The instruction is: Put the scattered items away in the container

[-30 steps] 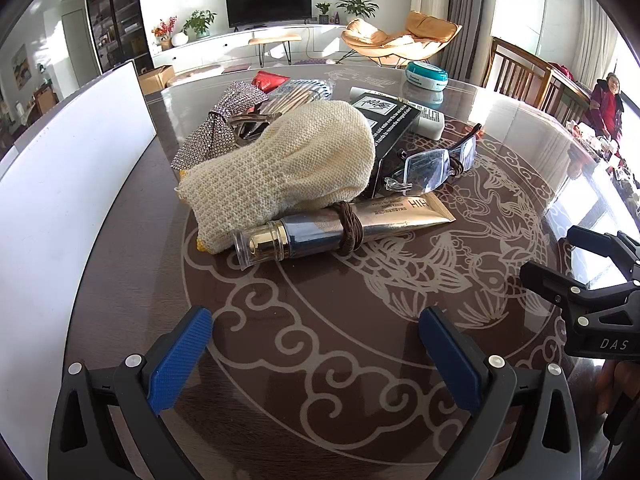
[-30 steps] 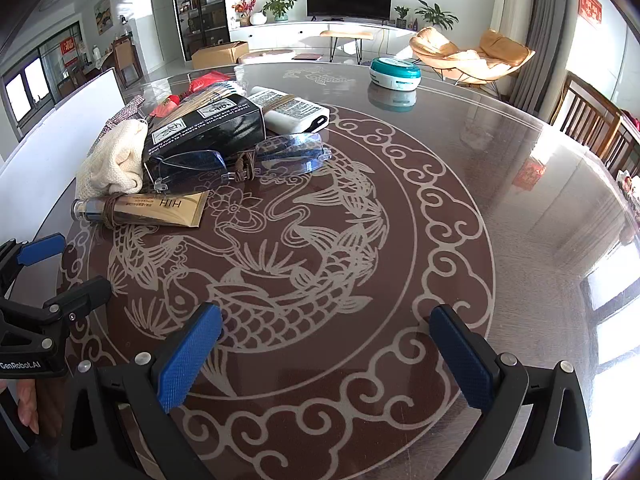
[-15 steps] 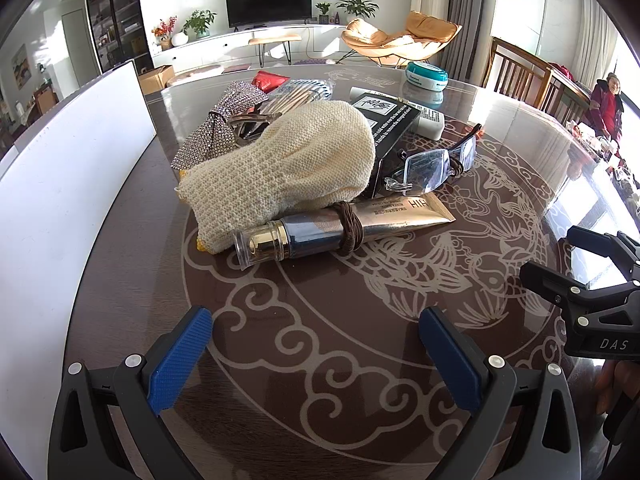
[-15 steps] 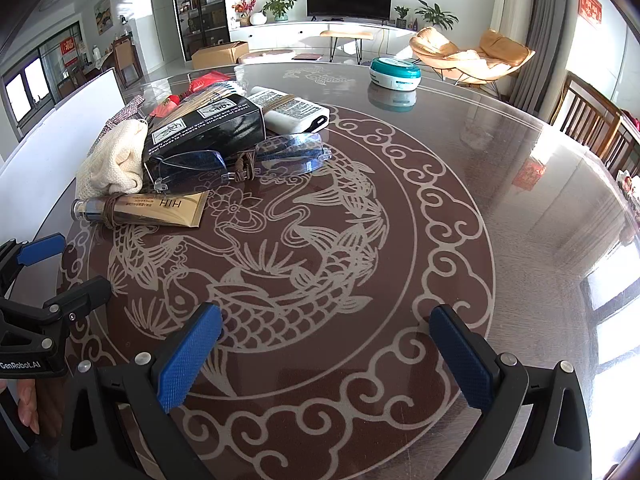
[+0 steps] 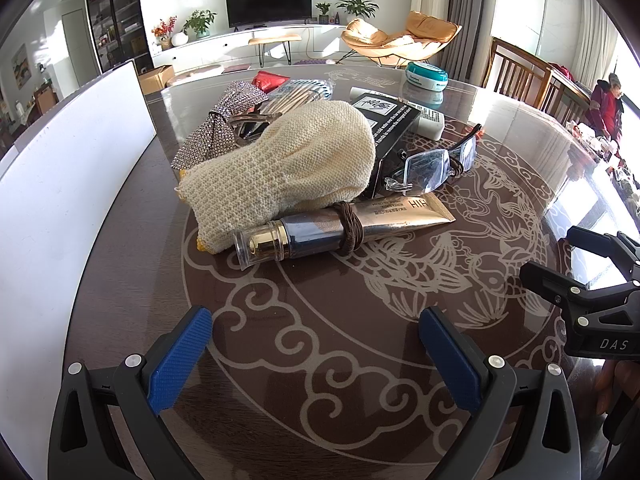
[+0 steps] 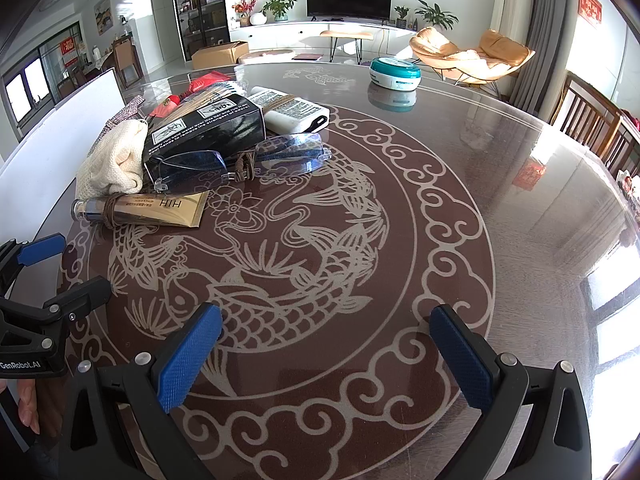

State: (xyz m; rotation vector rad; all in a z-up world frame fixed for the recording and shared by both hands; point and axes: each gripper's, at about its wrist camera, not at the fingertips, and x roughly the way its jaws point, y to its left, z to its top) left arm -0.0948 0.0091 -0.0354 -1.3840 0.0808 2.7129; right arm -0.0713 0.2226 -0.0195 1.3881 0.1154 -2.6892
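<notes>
The scattered items are sitting in a heap on the far left part of the round, dark glass-topped bench [image 6: 460,128] with its pale fish pattern. Nearest my left fingers, the gold squeeze tube with a clear cap [image 5: 344,224] is lying on its side, a brown hair tie [image 5: 351,227] looped round its middle. The cream knitted mitt [image 5: 280,168] is resting just behind it, touching it. A black printed carton [image 6: 208,132] is leaning behind the mitt, and the clear rimless glasses [image 6: 240,162] are propped against its front. A white power bank [image 6: 296,111] is lying beside the carton, and a silver rhinestone bow [image 5: 224,124] is showing at the back of the heap. A teal-and-white round tin [image 6: 395,73] is standing well apart, further across the bench. I'm holding my left gripper [image 5: 316,354] over bare bench short of the tube, blue fingers spread wide, gripping nothing. My right gripper [image 6: 326,348] is hovering over the fish pattern, fingers likewise wide apart and empty.
</notes>
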